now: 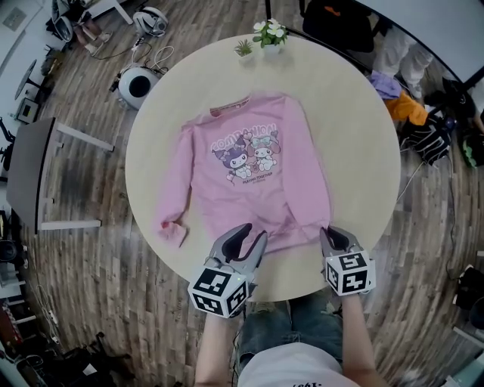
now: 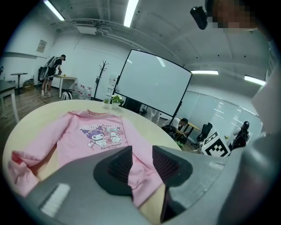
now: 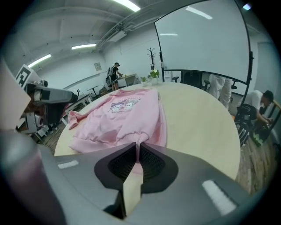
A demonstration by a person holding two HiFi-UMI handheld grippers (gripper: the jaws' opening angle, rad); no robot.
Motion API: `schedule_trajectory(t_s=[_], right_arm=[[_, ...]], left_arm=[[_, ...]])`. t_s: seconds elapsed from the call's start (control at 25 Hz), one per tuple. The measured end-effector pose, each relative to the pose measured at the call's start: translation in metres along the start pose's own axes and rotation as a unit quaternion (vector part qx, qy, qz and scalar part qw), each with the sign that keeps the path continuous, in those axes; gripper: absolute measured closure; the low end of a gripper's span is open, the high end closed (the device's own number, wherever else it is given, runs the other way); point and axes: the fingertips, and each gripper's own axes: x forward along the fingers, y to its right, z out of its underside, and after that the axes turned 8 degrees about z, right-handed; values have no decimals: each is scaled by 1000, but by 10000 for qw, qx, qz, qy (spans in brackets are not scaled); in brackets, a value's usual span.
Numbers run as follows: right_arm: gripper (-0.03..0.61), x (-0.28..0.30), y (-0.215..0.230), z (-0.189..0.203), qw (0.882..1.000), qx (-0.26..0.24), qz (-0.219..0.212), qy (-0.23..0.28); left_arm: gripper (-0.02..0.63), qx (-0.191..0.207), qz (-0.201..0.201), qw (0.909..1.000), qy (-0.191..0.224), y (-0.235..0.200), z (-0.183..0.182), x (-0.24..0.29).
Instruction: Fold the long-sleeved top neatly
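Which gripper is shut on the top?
The right gripper: jaws pinched on the hem of the pink top. The left gripper has its jaws apart.

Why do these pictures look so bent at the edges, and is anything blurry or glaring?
Head view: a fisheye lens curves the floorboards around the round table, under even light with soft shadows. Left gripper view: dark corners, ceiling strip lights blown out white, the left gripper slightly soft up close, pink top sharp. Right gripper view: same dark corners, and the white screen bulges outward.
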Motion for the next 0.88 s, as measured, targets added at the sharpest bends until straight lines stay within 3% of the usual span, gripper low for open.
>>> schedule_trajectory(t_s=[0.2, 0.4, 0.64, 0.88], right_arm=[[529, -25, -7, -57, 9976, -129, -248, 641], [529, -46, -19, -119, 9880, -692, -520, 1276], [529, -59, -54, -180, 9687, -1339, -1037, 1815], [529, -58, -114, -205, 9408, -2444, -1567, 1748]], left_arm=[[471, -3, -140, 9997, 178, 4, -9, -11], [471, -17, -433, 9981, 444, 12, -14, -28], [471, -145, -1026, 9913, 817, 9, -19, -61], [471, -369, -1598, 9798, 1142, 1, -13, -109]])
